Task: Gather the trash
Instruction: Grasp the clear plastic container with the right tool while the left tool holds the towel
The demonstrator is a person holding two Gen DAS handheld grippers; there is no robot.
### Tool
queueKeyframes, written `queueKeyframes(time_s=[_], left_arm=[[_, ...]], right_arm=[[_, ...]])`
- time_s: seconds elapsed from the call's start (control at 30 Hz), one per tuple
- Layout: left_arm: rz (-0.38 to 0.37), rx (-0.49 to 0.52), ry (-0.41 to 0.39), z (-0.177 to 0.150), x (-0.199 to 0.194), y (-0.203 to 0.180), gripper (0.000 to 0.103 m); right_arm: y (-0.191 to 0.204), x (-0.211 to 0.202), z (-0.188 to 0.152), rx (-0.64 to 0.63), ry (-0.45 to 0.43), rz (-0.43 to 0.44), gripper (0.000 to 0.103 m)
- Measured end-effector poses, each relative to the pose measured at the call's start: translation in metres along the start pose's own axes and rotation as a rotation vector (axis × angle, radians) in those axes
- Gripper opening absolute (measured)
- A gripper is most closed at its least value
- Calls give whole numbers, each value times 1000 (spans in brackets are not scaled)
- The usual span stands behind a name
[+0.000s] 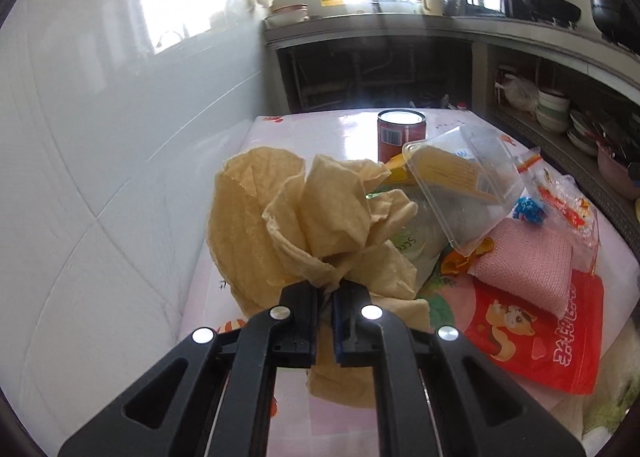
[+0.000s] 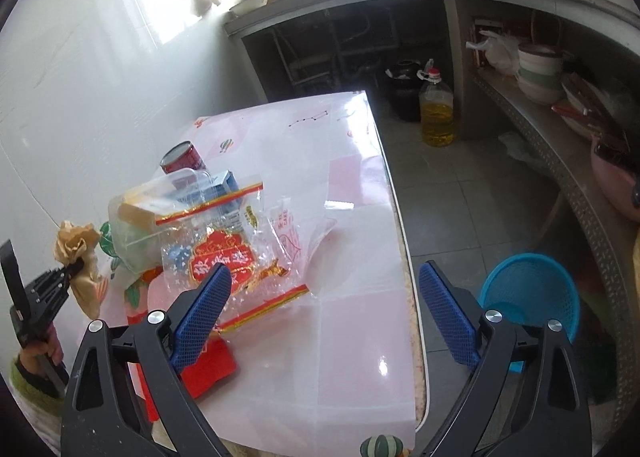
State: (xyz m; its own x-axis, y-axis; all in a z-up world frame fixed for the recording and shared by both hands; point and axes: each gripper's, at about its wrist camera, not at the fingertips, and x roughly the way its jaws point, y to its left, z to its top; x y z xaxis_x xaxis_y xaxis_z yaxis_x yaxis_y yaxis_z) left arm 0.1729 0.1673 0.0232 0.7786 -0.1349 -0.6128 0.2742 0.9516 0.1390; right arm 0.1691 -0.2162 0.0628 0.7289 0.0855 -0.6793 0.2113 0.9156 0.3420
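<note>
My left gripper (image 1: 326,289) is shut on a crumpled tan paper napkin (image 1: 320,217), held just above the pink table (image 1: 344,129). The right wrist view shows this gripper (image 2: 70,269) and napkin (image 2: 76,241) at the far left, with a hand (image 2: 38,353) below. My right gripper (image 2: 325,269) stands open over the table's right part with nothing between its fingers. Its left finger (image 2: 204,313) is beside a clear bag with red print (image 2: 236,257). A clear plastic box (image 1: 460,185) leans on the pile, and a red can (image 1: 400,131) stands behind it.
A pink cloth (image 1: 528,269) and a red packet (image 1: 540,337) lie on the table's right side. A blue basket (image 2: 532,297) sits on the floor to the right of the table edge. An oil bottle (image 2: 436,113) stands farther back. A white tiled wall (image 1: 100,137) borders the table's left.
</note>
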Motion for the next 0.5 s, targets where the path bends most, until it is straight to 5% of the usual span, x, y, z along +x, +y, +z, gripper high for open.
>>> queueKeyframes(time_s=[0.23, 0.5], left_arm=[[-16, -194, -39, -11, -20, 9, 5], [-45, -250, -51, -30, -29, -1, 5]], right_arm=[[7, 22, 4, 53, 95, 136, 71], [68, 13, -8, -197, 80, 168, 67]])
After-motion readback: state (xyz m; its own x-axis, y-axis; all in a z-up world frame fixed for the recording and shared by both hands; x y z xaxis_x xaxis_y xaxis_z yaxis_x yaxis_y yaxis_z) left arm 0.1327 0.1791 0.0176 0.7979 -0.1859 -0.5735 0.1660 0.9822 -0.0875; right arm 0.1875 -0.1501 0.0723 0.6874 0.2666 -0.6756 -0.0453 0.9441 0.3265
